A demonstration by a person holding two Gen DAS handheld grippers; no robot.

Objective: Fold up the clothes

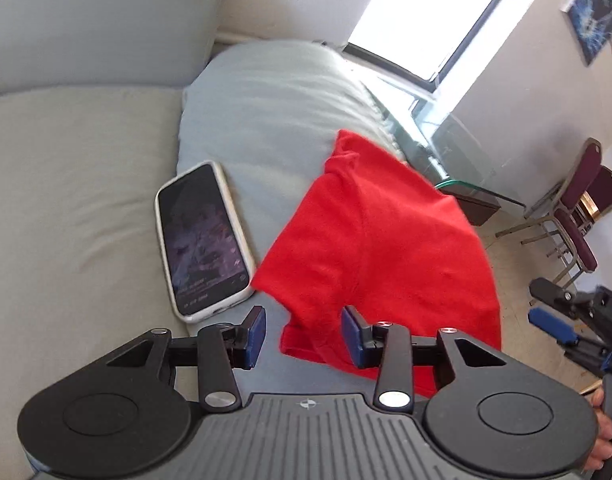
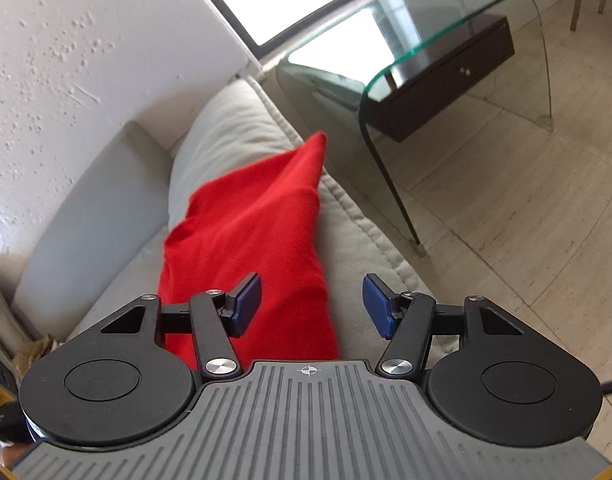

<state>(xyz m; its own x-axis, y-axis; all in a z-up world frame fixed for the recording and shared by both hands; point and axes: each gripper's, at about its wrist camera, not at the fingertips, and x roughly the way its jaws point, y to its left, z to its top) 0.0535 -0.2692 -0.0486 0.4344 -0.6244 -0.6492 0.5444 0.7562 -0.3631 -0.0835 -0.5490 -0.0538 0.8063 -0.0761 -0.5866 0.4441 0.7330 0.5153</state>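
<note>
Tongs on both sides stand spread and hold nothing: left gripper [image 1: 304, 334] hovers over the near hem of the red shirt [image 1: 381, 240], right gripper [image 2: 311, 306] above its edge. Shirt lies on the sofa cushion [image 1: 266, 112], beside a phone [image 1: 204, 240].

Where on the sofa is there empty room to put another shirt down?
The widest bare patch is the beige seat cushion, left of the white-cased smartphone. More bare room is the pale blue-grey cushion beyond the phone, toward the window. It is crowded near the sofa's front edge, where the red cloth garment lies beside the phone.
</note>
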